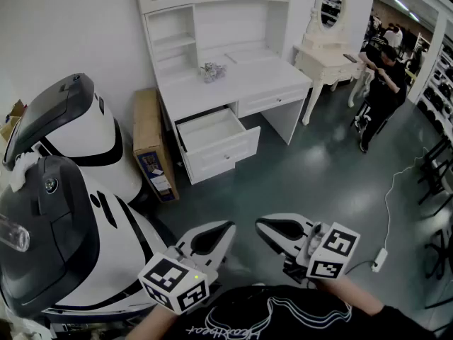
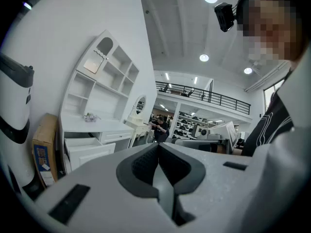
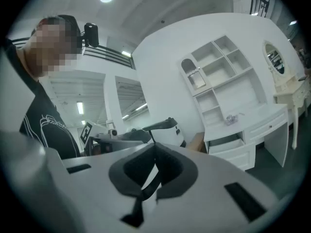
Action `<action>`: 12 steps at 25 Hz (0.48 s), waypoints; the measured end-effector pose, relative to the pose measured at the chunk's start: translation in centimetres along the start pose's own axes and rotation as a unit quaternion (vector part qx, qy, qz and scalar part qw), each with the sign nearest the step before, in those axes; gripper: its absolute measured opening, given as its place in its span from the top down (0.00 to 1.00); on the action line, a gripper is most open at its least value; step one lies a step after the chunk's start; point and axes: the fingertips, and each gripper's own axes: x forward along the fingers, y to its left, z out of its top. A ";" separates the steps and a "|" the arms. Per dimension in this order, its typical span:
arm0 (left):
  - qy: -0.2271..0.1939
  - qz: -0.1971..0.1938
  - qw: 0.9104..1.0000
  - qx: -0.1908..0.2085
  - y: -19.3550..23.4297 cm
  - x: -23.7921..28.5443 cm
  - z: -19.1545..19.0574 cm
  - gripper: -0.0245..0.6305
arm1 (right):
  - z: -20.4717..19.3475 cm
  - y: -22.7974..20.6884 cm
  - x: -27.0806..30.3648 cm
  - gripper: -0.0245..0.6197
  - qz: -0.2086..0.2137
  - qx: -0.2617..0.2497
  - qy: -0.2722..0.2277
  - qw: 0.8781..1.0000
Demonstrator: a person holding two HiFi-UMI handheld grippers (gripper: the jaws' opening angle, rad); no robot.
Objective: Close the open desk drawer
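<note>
Both grippers sat lowest in the head view, close against the person's dark shirt. Left gripper [image 1: 216, 238] at lower centre-left had its two fingers pressed together with nothing between them, as its own view confirmed. Right gripper [image 1: 279, 231], just beside it at lower centre-right, likewise had its fingers meeting at the tips and held nothing. Each pointed up the frame, well apart from the furniture.

Across a stretch of dark floor, the white desk [image 1: 241, 76] stood against the wall in the upper middle of the frame. Its left drawer [image 1: 212, 144] was pulled out and looked empty, while the drawer next to it on the right was flush. A small cluster lay on the desktop [image 1: 211, 70]; what it was could not be told.

A cardboard box [image 1: 152, 147] leaned beside the desk at its left. Large white-and-dark machines [image 1: 71, 211] filled the left side. At upper right stood a dressing table [image 1: 327, 61] with an oval mirror, and a person in dark clothes [image 1: 382, 83].
</note>
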 end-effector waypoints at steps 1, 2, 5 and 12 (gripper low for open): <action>0.000 0.002 1.000 0.002 0.1 -0.6 0.2 0.95 | 0.0 0.7 0.5 0.95 0.004 -0.003 0.000 1.000; 0.001 0.004 1.000 0.003 0.1 -1.1 0.3 0.95 | 0.0 1.3 0.8 0.95 0.007 -0.005 0.000 1.000; -0.001 0.004 1.000 0.001 -0.1 -2.3 0.4 0.95 | 0.2 2.3 1.0 0.95 0.004 -0.011 0.002 1.000; -0.004 0.006 1.000 0.001 1.0 -4.2 0.3 0.95 | -0.1 2.5 2.1 0.95 -0.017 -0.007 -0.007 1.000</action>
